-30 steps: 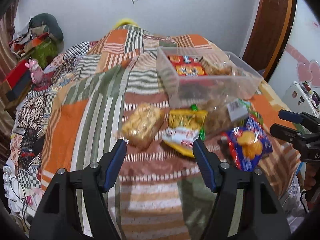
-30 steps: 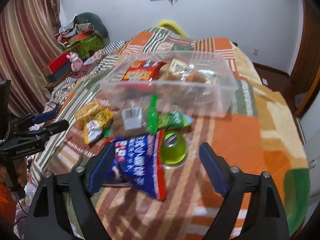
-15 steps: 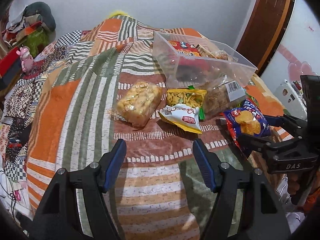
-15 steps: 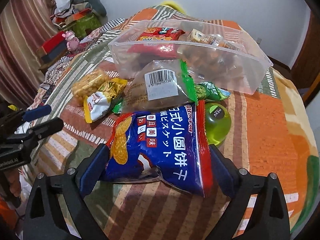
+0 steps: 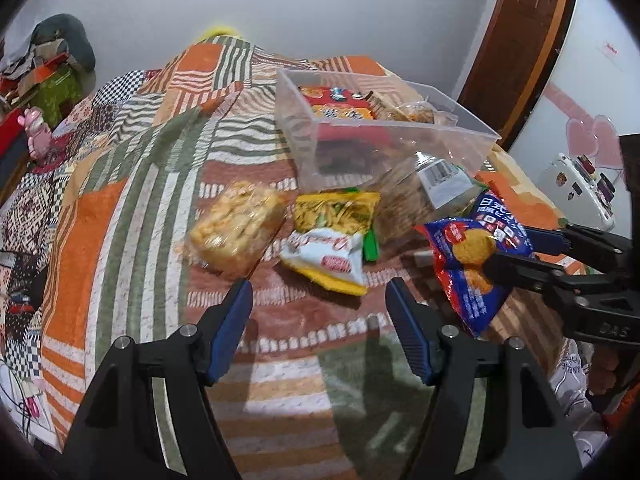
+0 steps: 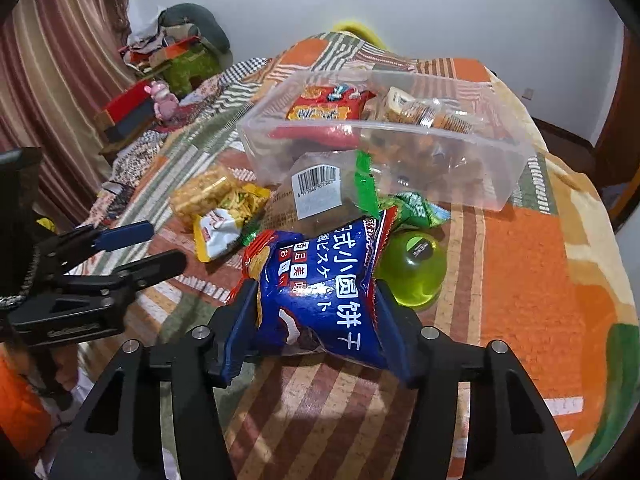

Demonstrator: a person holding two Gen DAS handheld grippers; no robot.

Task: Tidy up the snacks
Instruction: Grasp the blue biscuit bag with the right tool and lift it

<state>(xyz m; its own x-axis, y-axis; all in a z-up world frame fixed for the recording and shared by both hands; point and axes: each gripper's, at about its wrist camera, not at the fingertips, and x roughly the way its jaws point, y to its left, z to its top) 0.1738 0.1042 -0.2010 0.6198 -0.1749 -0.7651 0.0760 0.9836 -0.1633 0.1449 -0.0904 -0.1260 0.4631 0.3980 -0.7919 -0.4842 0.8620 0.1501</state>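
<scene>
My right gripper (image 6: 316, 320) is shut on a blue biscuit bag (image 6: 324, 292), lifted a little off the bed; the bag also shows in the left wrist view (image 5: 472, 256). My left gripper (image 5: 320, 308) is open and empty, just short of a yellow-white chip bag (image 5: 332, 240) and a clear pack of yellow crackers (image 5: 236, 228). A clear plastic bin (image 6: 500, 176) holds a red snack bag (image 6: 324, 112) and other packs. A clear bag with a barcode (image 6: 316, 192) leans against the bin's front.
A green round jelly cup (image 6: 416, 268) and a green packet (image 6: 416, 208) lie right of the blue bag. The patchwork bedspread (image 5: 132, 216) falls away at the left edge. A pink toy (image 5: 36, 132) and clutter sit far left; a door (image 5: 516, 48) stands right.
My right gripper moved onto the blue bag, closed on it and raised it. My left gripper drew closer to the crackers and chip bag, staying open.
</scene>
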